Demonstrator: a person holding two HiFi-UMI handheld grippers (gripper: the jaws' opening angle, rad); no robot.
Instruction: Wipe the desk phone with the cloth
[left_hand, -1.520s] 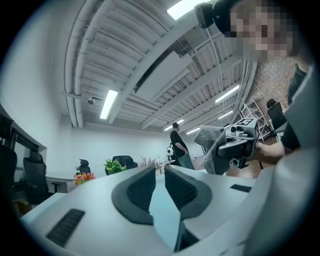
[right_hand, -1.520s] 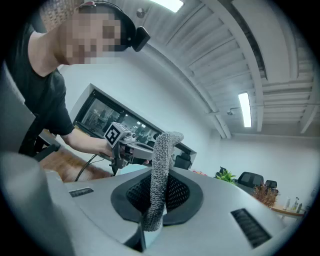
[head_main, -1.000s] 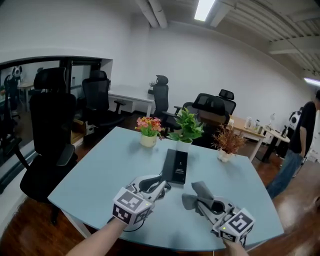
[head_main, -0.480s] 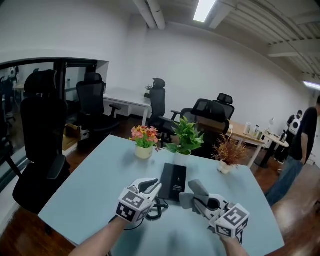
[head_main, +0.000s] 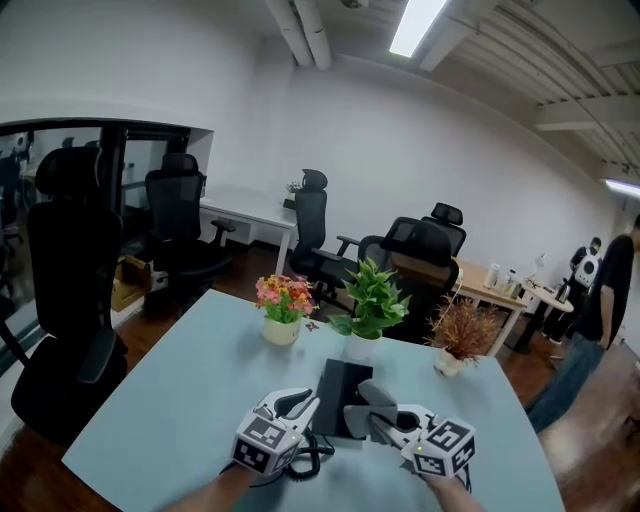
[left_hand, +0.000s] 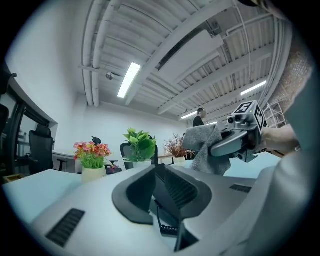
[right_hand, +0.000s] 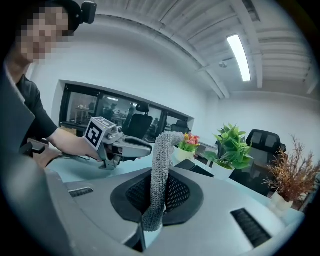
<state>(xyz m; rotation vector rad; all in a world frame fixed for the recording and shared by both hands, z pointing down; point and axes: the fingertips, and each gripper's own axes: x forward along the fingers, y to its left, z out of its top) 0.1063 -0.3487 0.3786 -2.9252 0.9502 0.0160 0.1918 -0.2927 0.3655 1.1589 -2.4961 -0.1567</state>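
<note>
Right tool (head_main: 378, 416), pinching cloth (head_main: 358, 398), has neared desk phone (head_main: 334, 384); left tool (head_main: 304, 402) grips handset (left_hand: 163, 198).

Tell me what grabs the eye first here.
The right gripper pinches a grey cloth at the black desk phone. Beside it, the left gripper is shut on the coiled phone cord. Three potted plants line the far edge of the table.

A: Left gripper (head_main: 302, 402)?
B: Low, left of centre, jaws aimed forward and rightward, clamped on a black handset (left_hand: 163, 204). Bare forearm (head_main: 195, 492) trails behind.
A: Right gripper (head_main: 370, 412)?
B: Just beside it, aimed forward-left, jaws pinching a grey cloth (right_hand: 161, 165). The two grippers' tips are near each other but apart.
</note>
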